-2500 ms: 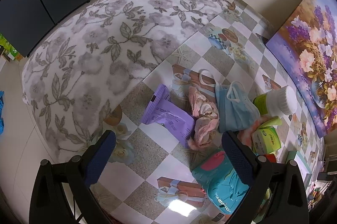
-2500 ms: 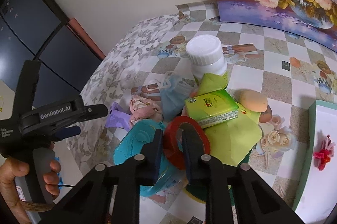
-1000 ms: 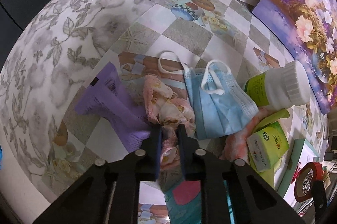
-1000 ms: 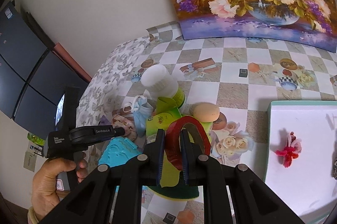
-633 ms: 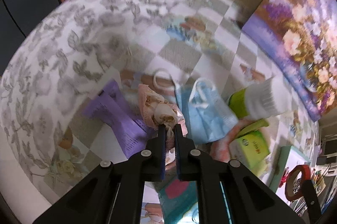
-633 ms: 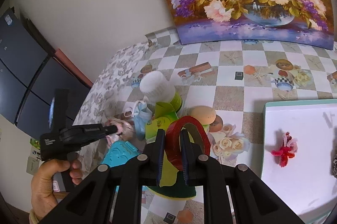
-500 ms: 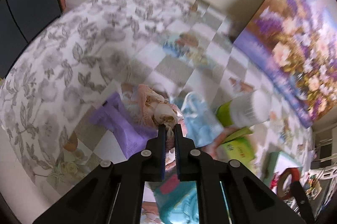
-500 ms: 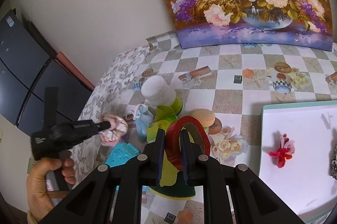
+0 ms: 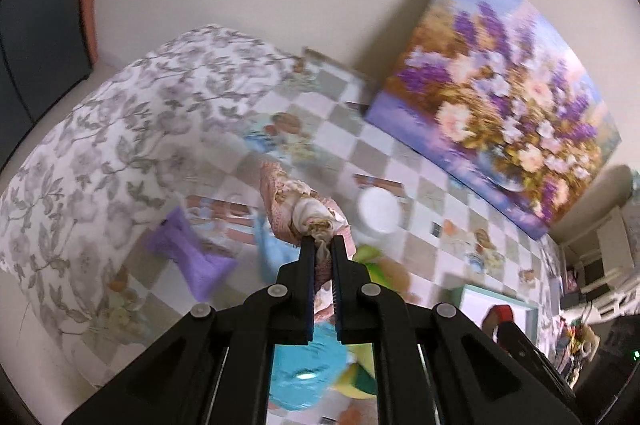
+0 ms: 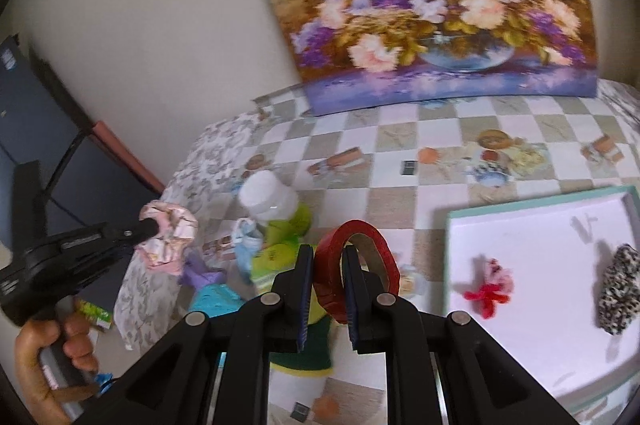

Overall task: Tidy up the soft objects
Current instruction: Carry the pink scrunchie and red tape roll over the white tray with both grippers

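The left gripper point(image 9: 319, 245) squeezed a pink scrunchie point(image 9: 298, 207) above the pile. The right gripper point(image 10: 325, 265) pinched a red band point(image 10: 360, 261). Two soft things already lay in the tray point(image 10: 532, 209); more waited.

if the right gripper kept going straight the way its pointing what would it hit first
Probably nothing soon. The right gripper, shut on a red band, points over bare checked tablecloth, between the white-capped bottle and the tray. Further along, likely the cloth or the flower painting; depth is unclear.
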Tool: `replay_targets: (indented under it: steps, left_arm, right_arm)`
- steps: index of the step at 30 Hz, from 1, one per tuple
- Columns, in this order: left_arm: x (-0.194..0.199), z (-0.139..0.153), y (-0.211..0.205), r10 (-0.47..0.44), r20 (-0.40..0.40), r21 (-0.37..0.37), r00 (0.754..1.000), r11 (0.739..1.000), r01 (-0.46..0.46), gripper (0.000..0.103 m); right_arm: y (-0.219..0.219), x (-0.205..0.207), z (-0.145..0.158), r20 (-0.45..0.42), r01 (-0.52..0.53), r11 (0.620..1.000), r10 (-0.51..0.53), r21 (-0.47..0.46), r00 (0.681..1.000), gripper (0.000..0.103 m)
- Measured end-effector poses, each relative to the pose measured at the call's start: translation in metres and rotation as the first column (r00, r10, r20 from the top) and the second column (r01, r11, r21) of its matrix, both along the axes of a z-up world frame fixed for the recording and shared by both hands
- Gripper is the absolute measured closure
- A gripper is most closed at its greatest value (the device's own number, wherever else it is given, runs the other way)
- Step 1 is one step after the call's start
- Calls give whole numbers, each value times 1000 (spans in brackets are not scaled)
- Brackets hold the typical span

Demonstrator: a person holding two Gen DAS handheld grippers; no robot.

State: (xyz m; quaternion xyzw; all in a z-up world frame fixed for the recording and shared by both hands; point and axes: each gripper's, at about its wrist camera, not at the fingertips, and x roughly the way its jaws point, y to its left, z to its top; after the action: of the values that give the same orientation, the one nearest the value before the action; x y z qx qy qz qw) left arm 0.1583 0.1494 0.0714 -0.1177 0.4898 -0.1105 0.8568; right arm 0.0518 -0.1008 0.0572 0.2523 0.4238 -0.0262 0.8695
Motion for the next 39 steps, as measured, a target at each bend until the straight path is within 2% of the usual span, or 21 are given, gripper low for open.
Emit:
replay_targets:
  steps: [8, 18, 23, 32, 35, 39]
  left_arm:
    - [-23, 9, -68, -144, 13, -9, 990, 990, 144, 96]
    - [-51, 2, -151, -312, -11, -12, 950, 950, 311, 96]
    - [-62, -8, -190, -381, -30, 2, 924, 924, 382, 96]
    - [-77, -35, -257, -493, -71, 15, 867, 869, 495, 96]
    - [-78, -47, -275, -516, -82, 44, 853, 853, 521, 96]
    - [-77, -65, -293, -539, -112, 33, 835, 837, 545, 96]
  right_arm:
    - [-49, -20, -8, -78, 154, 985, -160, -80, 984, 87]
    - [-124, -58, -26, -155, 327, 941, -338, -93, 928, 87]
    - [-148, -69, -37, -178, 365, 927, -375, -87, 910, 87]
    - [-176, -69, -51, -177, 382, 922, -387, -63, 905, 87]
    - [-182, -67, -58, -185, 385, 919, -394, -84, 900, 87]
    - [-191, -65, -69, -212, 392, 911, -411, -126, 887, 87]
